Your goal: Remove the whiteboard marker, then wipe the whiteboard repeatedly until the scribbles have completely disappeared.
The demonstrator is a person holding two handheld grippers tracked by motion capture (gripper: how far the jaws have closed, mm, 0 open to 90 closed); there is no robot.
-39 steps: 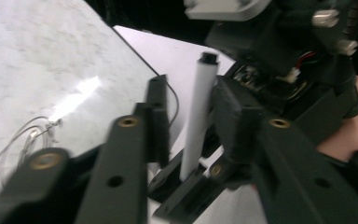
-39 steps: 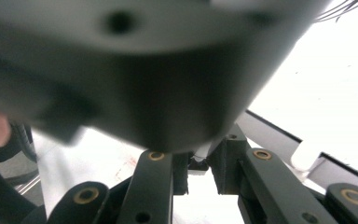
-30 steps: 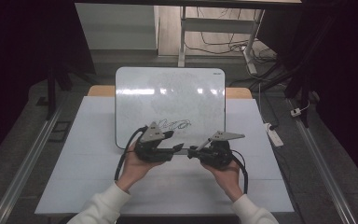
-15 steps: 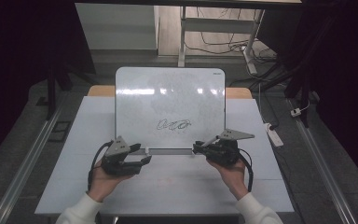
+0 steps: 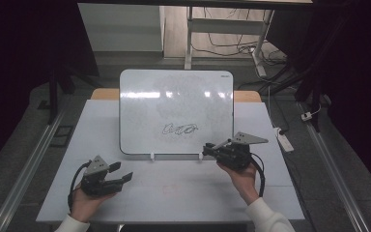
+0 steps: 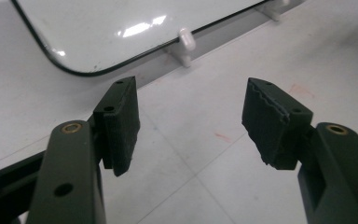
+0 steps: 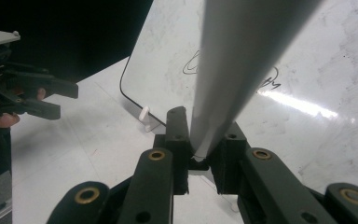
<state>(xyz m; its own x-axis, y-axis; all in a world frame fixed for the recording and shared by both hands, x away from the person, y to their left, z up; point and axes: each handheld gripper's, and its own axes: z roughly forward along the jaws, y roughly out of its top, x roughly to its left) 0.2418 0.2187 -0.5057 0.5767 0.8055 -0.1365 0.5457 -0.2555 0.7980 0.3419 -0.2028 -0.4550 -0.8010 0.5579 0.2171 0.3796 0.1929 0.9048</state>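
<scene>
A whiteboard [image 5: 176, 111] stands propped at the back of the white table [image 5: 174, 198], with a black scribble [image 5: 179, 129] low on it. My right gripper [image 5: 210, 149] is by the board's lower right corner, shut on a grey marker [image 7: 242, 60] that points up along the board [image 7: 335, 56]. My left gripper [image 5: 123, 172] rests low at the table's front left, apart from the board. Its jaws have just been opening and stand open [image 6: 191, 116] with nothing between them. The right gripper view shows the left gripper [image 7: 67, 100] farther off at the left.
Small white feet [image 6: 186, 39] hold the board's lower edge [image 6: 121, 23]. A white power strip [image 5: 285, 140] lies on the floor right of the table. Metal rails [image 5: 29, 164] run along both sides. Bare table surface lies between the two hands.
My left gripper has moved from beside the scribble at the table's middle out to the left and down toward the front edge. The right gripper with the marker has stayed put.
</scene>
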